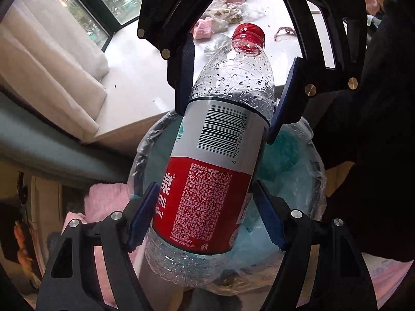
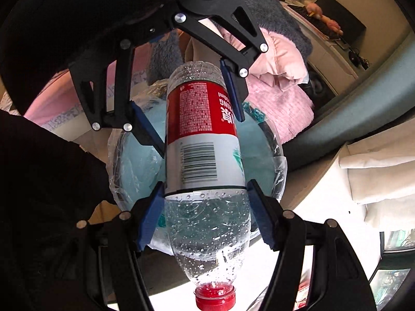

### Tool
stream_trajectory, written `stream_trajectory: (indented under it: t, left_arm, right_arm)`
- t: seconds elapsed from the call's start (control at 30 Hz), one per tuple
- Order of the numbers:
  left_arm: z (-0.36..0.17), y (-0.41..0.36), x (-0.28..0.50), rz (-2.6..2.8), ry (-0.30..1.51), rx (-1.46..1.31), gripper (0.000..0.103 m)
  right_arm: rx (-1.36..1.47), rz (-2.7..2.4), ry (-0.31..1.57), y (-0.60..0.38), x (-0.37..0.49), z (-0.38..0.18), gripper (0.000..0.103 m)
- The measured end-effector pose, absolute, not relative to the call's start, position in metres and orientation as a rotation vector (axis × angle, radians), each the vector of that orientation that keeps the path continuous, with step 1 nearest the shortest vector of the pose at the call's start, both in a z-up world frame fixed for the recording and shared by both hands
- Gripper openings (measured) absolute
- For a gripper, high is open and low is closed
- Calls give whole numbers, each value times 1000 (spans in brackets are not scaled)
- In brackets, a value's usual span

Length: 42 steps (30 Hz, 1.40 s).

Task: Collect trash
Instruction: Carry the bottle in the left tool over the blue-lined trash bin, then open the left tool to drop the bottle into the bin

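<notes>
A clear plastic bottle (image 1: pixel 215 168) with a red-and-white label and a red cap (image 1: pixel 249 33) hangs over a bin (image 1: pixel 298 181) lined with a clear bag. Water drops cling to the inside of the bottle. My left gripper (image 1: pixel 205 184) is shut on the labelled lower body. My right gripper (image 1: pixel 225 125) grips it nearer the shoulder. In the right wrist view the bottle (image 2: pixel 199 119) points cap-first (image 2: pixel 215 298) toward the camera. There my right gripper (image 2: pixel 205 182) clamps just below the label and my left gripper (image 2: pixel 202 137) holds the far end, above the bin (image 2: pixel 129 160).
Beyond the bin a white table (image 1: pixel 135 77) carries pink wrappers (image 1: pixel 205 29) and crumpled plastic bags (image 1: pixel 233 13). Folded white cloth (image 1: pixel 52 64) lies at the left. Pink fabric (image 1: pixel 103 202) sits beside the bin. A dark sleeve (image 1: pixel 376 129) fills the right.
</notes>
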<state>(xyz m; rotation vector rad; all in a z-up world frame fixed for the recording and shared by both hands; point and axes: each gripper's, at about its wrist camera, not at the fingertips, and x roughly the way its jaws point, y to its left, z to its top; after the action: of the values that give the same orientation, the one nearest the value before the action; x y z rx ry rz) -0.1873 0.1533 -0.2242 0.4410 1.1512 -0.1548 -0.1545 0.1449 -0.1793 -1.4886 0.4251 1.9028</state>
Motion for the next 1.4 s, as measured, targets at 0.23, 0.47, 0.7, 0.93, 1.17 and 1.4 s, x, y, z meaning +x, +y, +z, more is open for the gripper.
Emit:
stream_trajectory:
  t: [0.23, 0.47, 0.7, 0.93, 1.17, 1.4]
  left_arm:
    - [-247, 163, -189, -156, 1142, 390, 71]
    - [-265, 171, -195, -152, 1142, 364, 71]
    - [-275, 178, -204, -166, 1141, 349, 71]
    - [-276, 184, -213, -119, 1113, 357, 90]
    - [-267, 191, -213, -89, 1095, 335, 96]
    - [-253, 196, -205, -73, 1080, 335, 97]
  right_arm:
    - [-1597, 1890, 437, 154, -162, -193, 62]
    - [-1661, 1876, 448, 169, -172, -206, 62]
    - [-1693, 1857, 454, 171, -180, -215, 62]
    - [-1638, 1838, 403, 164, -179, -212, 92]
    - [-1514, 1805, 402, 161, -171, -195, 92]
    - [-1366, 1730, 427, 160, -154, -181, 92]
